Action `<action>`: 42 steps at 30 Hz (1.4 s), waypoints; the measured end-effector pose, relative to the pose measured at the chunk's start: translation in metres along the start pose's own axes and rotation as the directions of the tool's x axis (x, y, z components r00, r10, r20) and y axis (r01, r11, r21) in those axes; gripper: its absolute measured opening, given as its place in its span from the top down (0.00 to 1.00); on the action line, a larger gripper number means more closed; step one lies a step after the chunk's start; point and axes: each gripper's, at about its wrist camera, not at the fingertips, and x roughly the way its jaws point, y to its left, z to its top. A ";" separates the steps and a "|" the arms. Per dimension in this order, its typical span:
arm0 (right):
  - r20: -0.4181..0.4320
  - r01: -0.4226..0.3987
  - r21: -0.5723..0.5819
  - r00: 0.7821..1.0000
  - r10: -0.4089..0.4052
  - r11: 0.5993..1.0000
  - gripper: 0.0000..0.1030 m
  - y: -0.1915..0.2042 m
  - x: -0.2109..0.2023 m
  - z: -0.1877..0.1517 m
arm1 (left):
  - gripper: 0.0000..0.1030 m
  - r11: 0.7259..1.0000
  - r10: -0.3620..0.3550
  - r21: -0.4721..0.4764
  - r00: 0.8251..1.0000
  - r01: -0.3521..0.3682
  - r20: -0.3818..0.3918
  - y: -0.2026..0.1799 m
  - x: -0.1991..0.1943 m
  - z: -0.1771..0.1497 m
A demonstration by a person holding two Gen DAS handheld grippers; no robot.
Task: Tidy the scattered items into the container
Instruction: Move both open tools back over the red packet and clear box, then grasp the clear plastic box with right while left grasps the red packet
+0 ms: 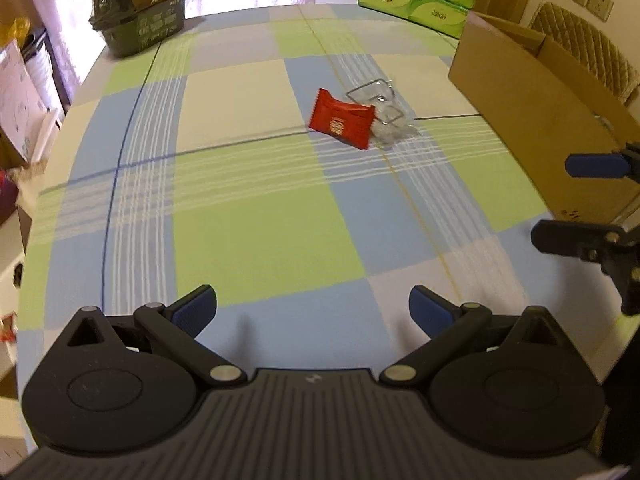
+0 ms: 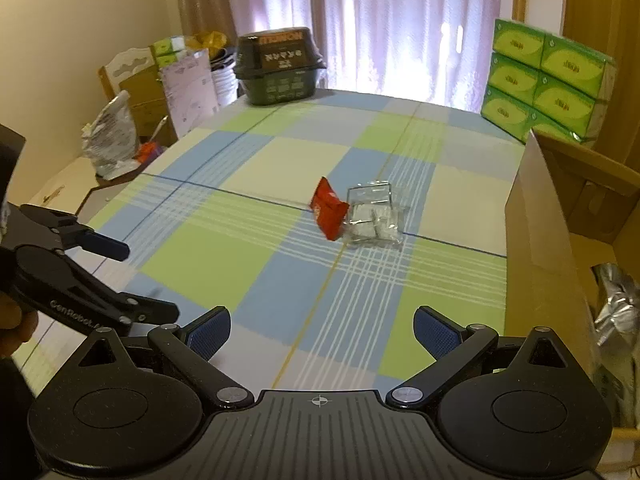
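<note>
Hovering level above the checked tablecloth (image 1: 256, 240), left tool (image 1: 312, 312) and right tool (image 2: 322, 334) both gape empty.

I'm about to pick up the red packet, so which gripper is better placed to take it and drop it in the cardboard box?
Probably right. Both the right gripper and the left gripper are open and empty, equally short of the red packet, but the cardboard box sits on the right gripper's side.

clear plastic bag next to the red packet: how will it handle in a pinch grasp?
The clear plastic bag of small white pieces looks floppy; it will probably sag and crumple. Its glossy film may slip between fingers. It overlaps the red snack packet, so pushing it likely drags that along.
</note>
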 end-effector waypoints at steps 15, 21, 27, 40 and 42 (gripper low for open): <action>-0.025 0.042 -0.038 0.999 -0.043 0.998 0.28 -0.034 0.085 0.049 | 0.02 0.990 -0.026 0.137 0.999 0.024 0.018 0.011 0.056 0.052; -0.055 0.053 -0.066 0.997 -0.056 0.996 0.44 -0.046 0.114 0.057 | 0.02 0.989 -0.043 0.145 0.999 0.039 0.025 0.008 0.075 0.067; -0.081 0.029 -0.066 0.996 -0.034 0.997 0.53 -0.052 0.135 0.059 | 0.02 0.986 -0.046 0.160 0.999 0.041 0.023 0.006 0.092 0.075; -0.055 0.037 -0.116 0.998 -0.043 0.993 0.53 -0.047 0.160 0.061 | 0.02 0.987 -0.060 0.152 0.998 0.054 0.033 0.007 0.111 0.086; -0.048 0.044 -0.124 0.998 -0.050 0.991 0.53 -0.046 0.163 0.062 | 0.02 0.987 -0.059 0.150 0.998 0.053 0.037 0.008 0.112 0.087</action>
